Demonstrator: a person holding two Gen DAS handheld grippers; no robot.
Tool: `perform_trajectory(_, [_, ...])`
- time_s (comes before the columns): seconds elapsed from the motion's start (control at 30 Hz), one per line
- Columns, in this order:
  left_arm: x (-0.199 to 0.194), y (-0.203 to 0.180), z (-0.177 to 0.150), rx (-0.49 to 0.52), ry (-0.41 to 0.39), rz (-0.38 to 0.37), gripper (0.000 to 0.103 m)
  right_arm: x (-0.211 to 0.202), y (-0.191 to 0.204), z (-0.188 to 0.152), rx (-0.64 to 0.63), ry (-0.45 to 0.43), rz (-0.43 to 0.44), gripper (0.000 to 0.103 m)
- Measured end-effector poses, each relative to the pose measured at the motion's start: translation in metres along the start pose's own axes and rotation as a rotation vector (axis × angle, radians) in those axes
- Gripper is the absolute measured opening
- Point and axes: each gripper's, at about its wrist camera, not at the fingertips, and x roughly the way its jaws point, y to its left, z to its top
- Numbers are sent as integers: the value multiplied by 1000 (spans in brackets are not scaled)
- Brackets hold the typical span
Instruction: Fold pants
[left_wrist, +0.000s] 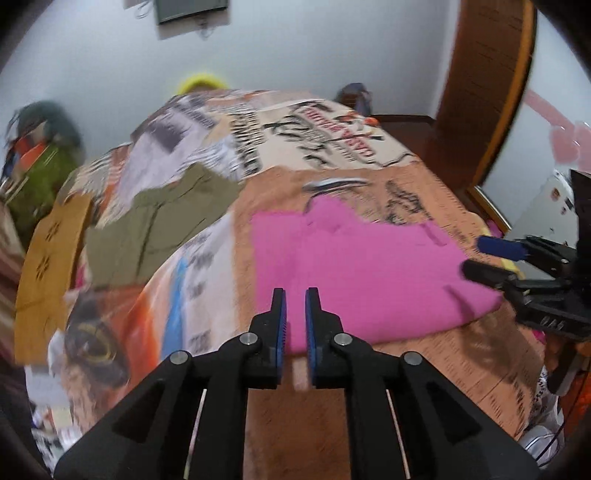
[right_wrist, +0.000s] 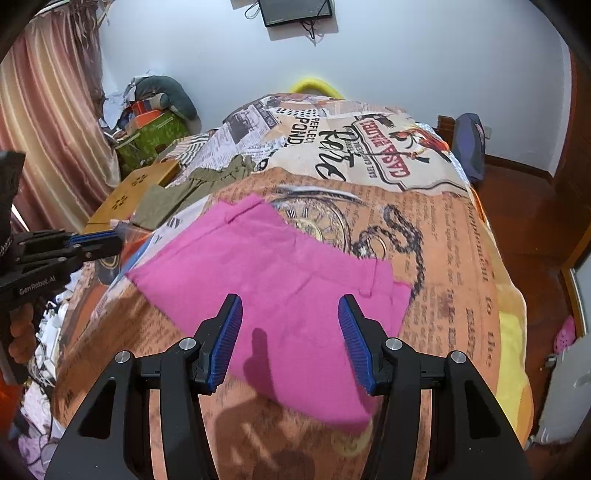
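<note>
Pink pants (left_wrist: 354, 266) lie folded flat on the printed bedspread (left_wrist: 424, 362); in the right wrist view the pants (right_wrist: 288, 295) fill the middle. My left gripper (left_wrist: 295, 295) hovers over the pants' near left edge, its jaws a narrow gap apart, nothing between them. It also shows at the left of the right wrist view (right_wrist: 110, 242). My right gripper (right_wrist: 290, 302) is wide open above the pants' near part, holding nothing. It shows at the right in the left wrist view (left_wrist: 476, 254).
An olive green garment (left_wrist: 162, 221) lies on the bed's far left, also in the right wrist view (right_wrist: 192, 188). A cardboard box (left_wrist: 48, 266) sits beside it. Clutter (right_wrist: 155, 122) and a curtain (right_wrist: 48, 129) stand at the left. Wooden floor (right_wrist: 524, 206) lies to the right.
</note>
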Motion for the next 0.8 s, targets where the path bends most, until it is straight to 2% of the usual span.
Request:
perform_trajectory(0.2, [47, -24, 30, 51, 56, -74, 11, 25, -8, 11, -7, 28, 5, 50])
perform_trajectory(0.37, [88, -34, 36, 64, 123, -107, 11, 53, -13, 13, -15, 86, 36, 50])
perform_trajectory(0.47, [104, -36, 28, 76, 146, -104, 21, 72, -10, 7, -33, 144, 48, 51])
perform_trajectory(0.6, [103, -41, 22, 121, 114, -88, 26, 71, -10, 4, -51, 145, 52, 51])
perform_trajectory(0.8, [93, -38, 17, 113, 123, -103, 32, 58, -12, -3, -41, 147, 41, 51])
